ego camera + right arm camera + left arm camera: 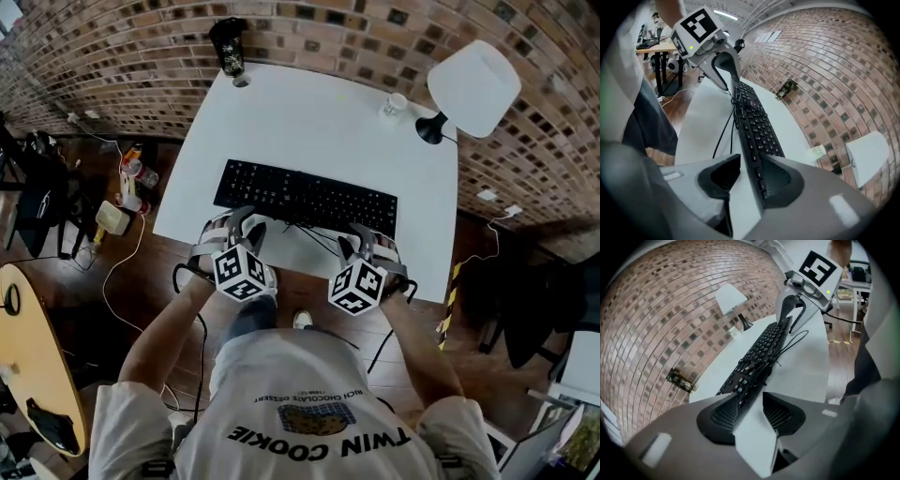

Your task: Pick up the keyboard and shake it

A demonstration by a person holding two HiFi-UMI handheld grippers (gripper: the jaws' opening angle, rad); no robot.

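Note:
A black keyboard lies flat across the white table, with its black cable bunched along its near edge. My left gripper is at the keyboard's near left end. Its jaws stand apart, the keyboard's end lies by the left pad, and bare table shows in the gap. My right gripper is at the near right end, also open. There the keyboard's edge runs along the right pad, and the other pad stands clear of it.
A white lamp on a black base stands at the table's back right, beside a small white cup. A black cup stands at the back left by the brick wall. A round wooden table and floor clutter lie to the left.

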